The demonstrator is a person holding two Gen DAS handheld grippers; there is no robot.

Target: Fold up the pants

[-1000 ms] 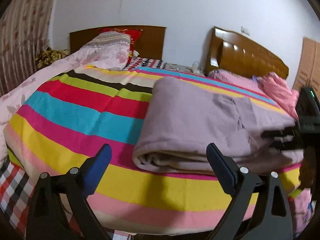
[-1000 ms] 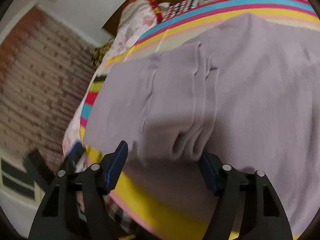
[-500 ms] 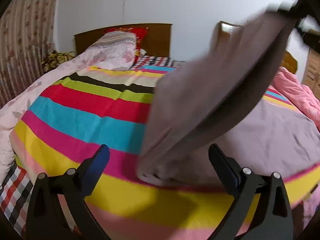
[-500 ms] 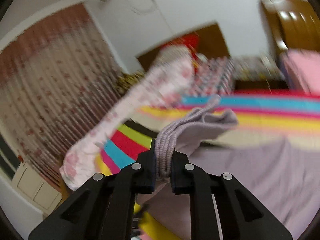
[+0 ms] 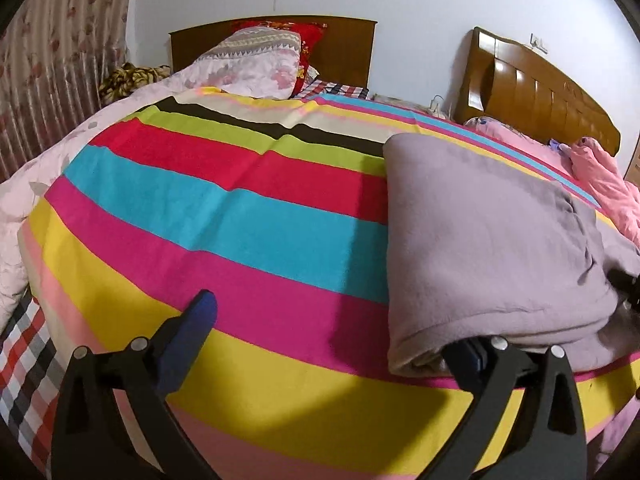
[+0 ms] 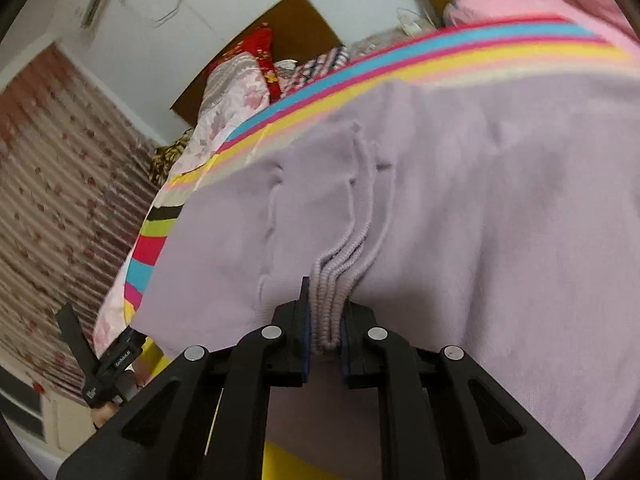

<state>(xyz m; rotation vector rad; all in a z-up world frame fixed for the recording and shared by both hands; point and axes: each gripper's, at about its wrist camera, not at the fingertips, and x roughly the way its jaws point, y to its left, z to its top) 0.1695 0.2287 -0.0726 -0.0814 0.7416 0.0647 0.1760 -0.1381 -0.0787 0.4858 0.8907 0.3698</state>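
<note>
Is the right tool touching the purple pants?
Touching. The right wrist view shows the right tool pinched shut on the ribbed edge of the purple pants.

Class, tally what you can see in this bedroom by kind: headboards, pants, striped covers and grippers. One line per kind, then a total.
Wooden headboards: 2
Lilac pants: 1
Striped cover: 1
Grippers: 2, left gripper, right gripper
Total: 6
</note>
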